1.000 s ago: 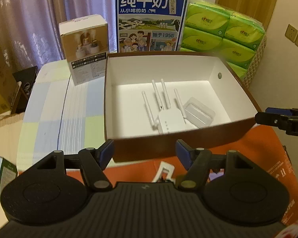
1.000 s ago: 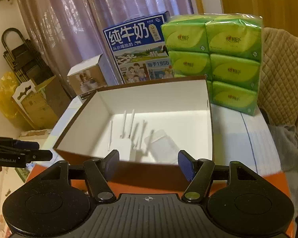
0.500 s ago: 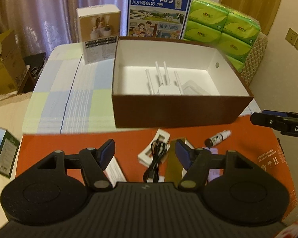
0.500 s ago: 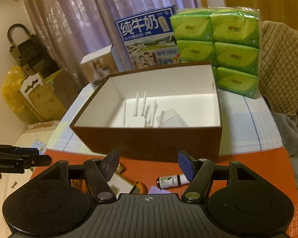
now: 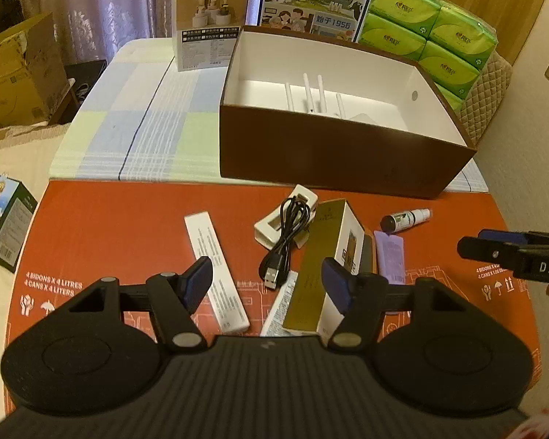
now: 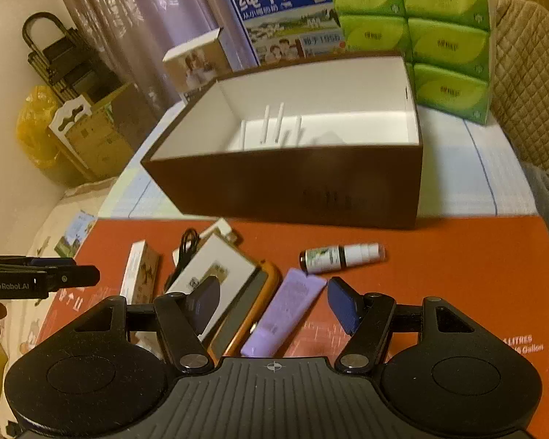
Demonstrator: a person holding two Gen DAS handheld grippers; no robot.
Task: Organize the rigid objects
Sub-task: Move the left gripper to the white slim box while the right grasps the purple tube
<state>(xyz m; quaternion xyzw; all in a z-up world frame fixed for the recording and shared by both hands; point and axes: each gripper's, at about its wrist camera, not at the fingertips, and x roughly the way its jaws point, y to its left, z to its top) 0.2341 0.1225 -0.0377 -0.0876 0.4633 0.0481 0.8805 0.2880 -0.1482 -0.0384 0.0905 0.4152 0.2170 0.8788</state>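
1. The brown box sits open-topped at 12 o'clock; a white antenna router already lies inside, so it looks like the collection bin.
2. Loose items wait on the red mat: gold carton, USB cable, dropper bottle, purple tube.
3. The left gripper is spread open and empty over the carton, probably the next pick.
4. The right gripper is open, empty above the tube.

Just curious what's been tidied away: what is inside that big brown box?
Inside the brown box, four white antennas stand up from a router-like device. Its body and the box floor nearest us are hidden behind the front wall.
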